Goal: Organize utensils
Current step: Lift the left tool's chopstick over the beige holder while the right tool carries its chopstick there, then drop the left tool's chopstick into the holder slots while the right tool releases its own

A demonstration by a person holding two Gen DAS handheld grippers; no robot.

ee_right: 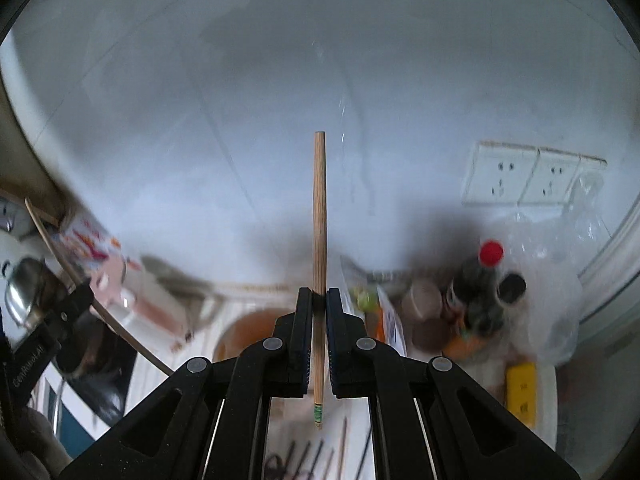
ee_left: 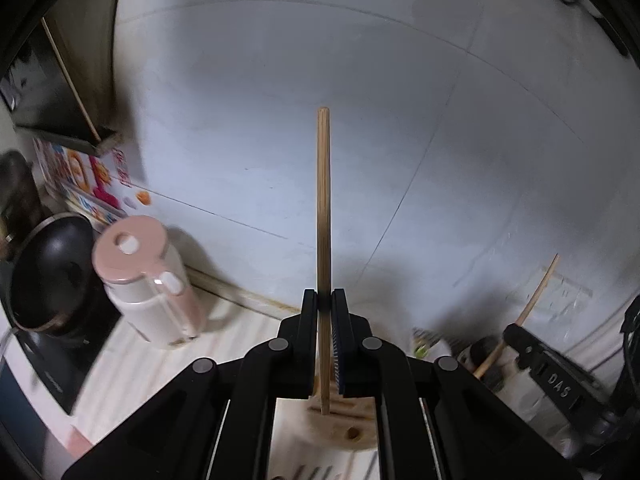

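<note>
While both grippers hang above a cluttered kitchen counter [ee_left: 132,364], each clamps a single wooden chopstick upright against a white tiled wall [ee_left: 360,120]. The left gripper [ee_left: 324,300] has its jaws narrowed onto a plain chopstick [ee_left: 323,208], whose upper end stands well above the jaws and whose lower end shows below them, over a round wooden holder [ee_left: 352,432]. To that gripper's left stand a pink-lidded kettle [ee_left: 148,280] and a black pan [ee_left: 48,280]; at the right edge of its view the other gripper appears with its own stick. The right gripper [ee_right: 319,300] has its jaws pressed onto a second chopstick [ee_right: 319,216], darker in grain, with a green band near its lower tip. Beyond it, on the right, stand a dark bottle with a red cap [ee_right: 480,280], a clear plastic bag [ee_right: 560,280] and a yellow item [ee_right: 520,392], under a row of wall sockets [ee_right: 528,176]. Blur hides much of what lies beneath both grippers.
</note>
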